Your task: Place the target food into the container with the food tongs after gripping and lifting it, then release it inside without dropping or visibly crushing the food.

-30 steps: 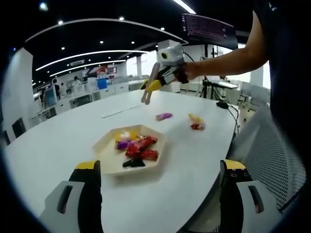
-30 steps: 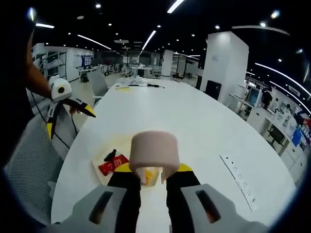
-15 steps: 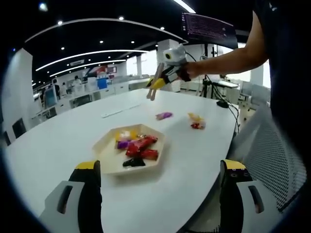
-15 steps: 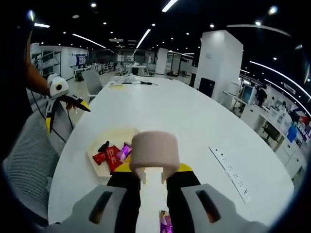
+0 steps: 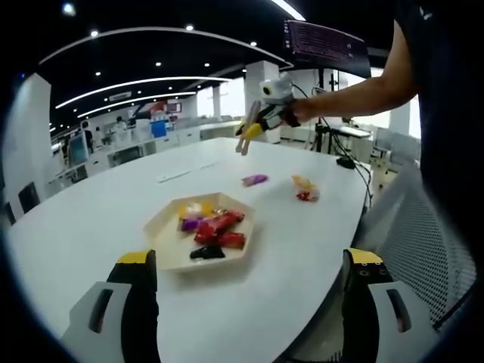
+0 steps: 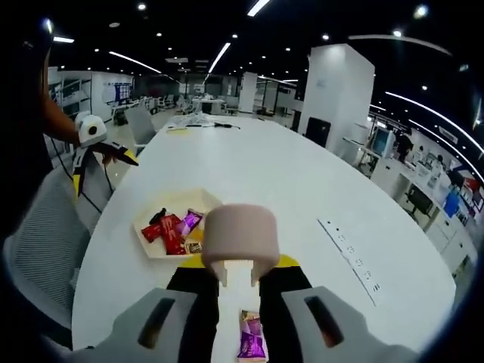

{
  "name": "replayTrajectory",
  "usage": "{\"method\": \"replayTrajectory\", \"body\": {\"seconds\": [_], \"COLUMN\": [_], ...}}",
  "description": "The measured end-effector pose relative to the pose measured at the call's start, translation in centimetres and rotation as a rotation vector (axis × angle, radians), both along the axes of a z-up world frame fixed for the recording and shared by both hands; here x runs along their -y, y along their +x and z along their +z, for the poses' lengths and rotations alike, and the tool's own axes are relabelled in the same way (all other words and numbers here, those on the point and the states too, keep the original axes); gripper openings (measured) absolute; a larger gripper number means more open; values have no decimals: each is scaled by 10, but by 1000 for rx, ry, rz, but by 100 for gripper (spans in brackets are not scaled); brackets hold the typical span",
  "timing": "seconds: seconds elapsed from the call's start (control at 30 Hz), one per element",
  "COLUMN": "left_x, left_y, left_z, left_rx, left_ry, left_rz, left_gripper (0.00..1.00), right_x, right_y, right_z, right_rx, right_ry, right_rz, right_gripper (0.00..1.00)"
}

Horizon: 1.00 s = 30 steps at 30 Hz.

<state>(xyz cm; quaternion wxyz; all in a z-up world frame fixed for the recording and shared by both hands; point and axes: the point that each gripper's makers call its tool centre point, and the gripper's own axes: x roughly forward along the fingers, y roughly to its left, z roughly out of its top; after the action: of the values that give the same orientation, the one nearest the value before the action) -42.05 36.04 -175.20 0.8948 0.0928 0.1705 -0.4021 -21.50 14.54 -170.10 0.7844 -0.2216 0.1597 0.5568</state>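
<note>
My right gripper (image 6: 239, 266) is shut on the cream food tongs (image 6: 240, 240), which run forward between its jaws. A purple-wrapped candy (image 6: 249, 338) lies on the white table right under the tongs. The beige hexagonal tray (image 6: 153, 240) with several wrapped candies sits to the left. In the left gripper view, the right gripper (image 5: 262, 119) hangs high over the far side of the table. Its tongs (image 5: 246, 138) point down, tips close together with nothing between them, above the purple candy (image 5: 255, 180). My left gripper (image 5: 249, 263) stands open on the near side of the tray (image 5: 168, 242).
A yellow and red candy (image 5: 305, 190) lies right of the purple one. A white power strip (image 6: 350, 255) runs along the table. A mesh chair (image 5: 423, 249) stands at the table's edge, beside the person. My left gripper (image 6: 97, 155) shows off the table's left edge.
My right gripper has carried the tongs from above the tray to above the purple candy. The left gripper has not moved.
</note>
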Motion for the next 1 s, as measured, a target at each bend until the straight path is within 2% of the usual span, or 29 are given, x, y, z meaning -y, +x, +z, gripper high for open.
{"method": "replayTrajectory", "body": {"seconds": [0.47, 1.0], "left_x": [0, -1], "left_y": [1, 0], "left_z": [0, -4], "left_rx": [1, -7], "left_ry": [4, 16], "left_rz": [3, 2], "left_gripper": [99, 99], "right_x": [25, 45], "right_y": [7, 10], "right_z": [-13, -13], "right_rx": [-12, -7], "right_ry": [-20, -32], "right_rz": [-30, -42], "right_gripper": [19, 19]}}
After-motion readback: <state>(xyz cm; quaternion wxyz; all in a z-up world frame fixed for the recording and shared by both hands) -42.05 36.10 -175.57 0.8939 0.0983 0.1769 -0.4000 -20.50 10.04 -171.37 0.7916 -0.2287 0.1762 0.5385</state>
